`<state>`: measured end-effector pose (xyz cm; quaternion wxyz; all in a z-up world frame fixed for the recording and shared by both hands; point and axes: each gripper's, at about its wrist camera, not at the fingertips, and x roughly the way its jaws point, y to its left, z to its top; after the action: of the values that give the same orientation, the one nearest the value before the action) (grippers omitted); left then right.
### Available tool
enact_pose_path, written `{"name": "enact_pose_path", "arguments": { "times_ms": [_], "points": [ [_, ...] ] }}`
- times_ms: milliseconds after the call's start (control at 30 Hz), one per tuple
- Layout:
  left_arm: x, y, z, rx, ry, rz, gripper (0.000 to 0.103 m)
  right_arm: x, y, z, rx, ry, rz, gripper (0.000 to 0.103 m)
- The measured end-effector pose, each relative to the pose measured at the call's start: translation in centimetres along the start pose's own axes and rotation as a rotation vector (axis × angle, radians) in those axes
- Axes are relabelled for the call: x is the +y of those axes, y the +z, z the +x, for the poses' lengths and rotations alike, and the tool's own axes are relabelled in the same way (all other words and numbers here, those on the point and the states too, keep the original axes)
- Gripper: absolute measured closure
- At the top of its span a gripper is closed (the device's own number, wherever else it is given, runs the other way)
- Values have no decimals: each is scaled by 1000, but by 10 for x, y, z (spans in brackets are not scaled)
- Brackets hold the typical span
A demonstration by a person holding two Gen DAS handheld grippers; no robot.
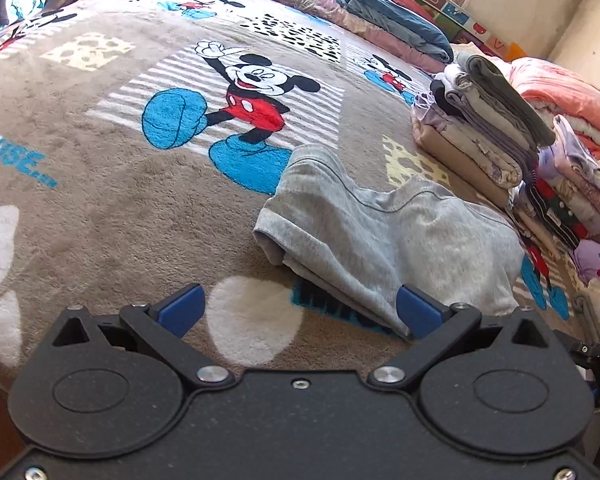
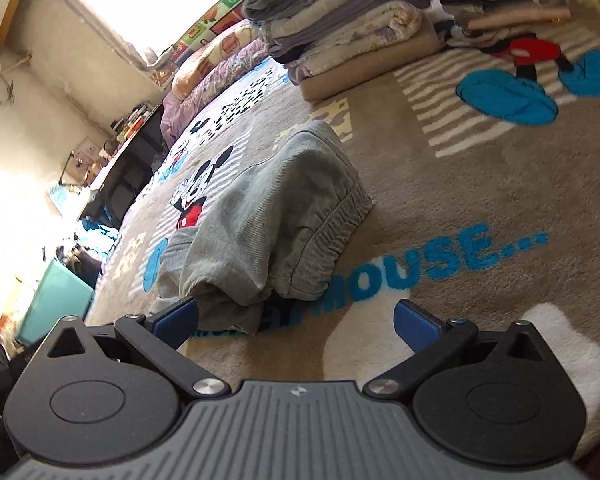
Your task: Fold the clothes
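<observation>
Bed covered by one brown cartoon-mouse blanket (image 1: 100,208). One grey garment (image 1: 384,240), partly folded, lies on blanket near middle. Two stacks of folded clothes (image 1: 488,128) sit beyond it, side by side near bed edge. Left gripper (image 1: 300,312) low over blanket, jaws wide apart, right blue pad at garment's near edge. Right gripper (image 2: 296,320) tilted, jaws spread, empty, left pad beside garment (image 2: 268,220).

Each black hand-held gripper (image 1: 300,312) (image 2: 296,322) has blue finger pads and silver screws.
</observation>
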<state>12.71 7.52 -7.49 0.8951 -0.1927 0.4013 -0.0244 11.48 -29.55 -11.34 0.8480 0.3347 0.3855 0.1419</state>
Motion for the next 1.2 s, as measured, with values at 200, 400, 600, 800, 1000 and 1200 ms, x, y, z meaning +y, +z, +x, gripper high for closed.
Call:
{"name": "enact_pose_path", "arguments": {
  "times_ms": [200, 400, 600, 800, 1000, 1200],
  "points": [
    [8, 13, 23, -36, -28, -60, 7, -33, -3, 34, -36, 128, 285, 0],
    [19, 33, 50, -56, -54, -75, 27, -44, -6, 57, -73, 172, 381, 0],
    [21, 44, 83, -22, -72, -55, 49, -48, 3, 64, -121, 214, 372, 4],
    [14, 42, 100, -5, -71, 0, 55, -50, 18, 83, -150, 226, 311, 32],
    [8, 47, 80, -69, -124, 51, 92, -40, 29, 101, -155, 236, 265, 34],
    [18, 78, 33, -217, -104, 89, 93, -26, 29, 101, -139, 214, 215, 28]
  ]
}}
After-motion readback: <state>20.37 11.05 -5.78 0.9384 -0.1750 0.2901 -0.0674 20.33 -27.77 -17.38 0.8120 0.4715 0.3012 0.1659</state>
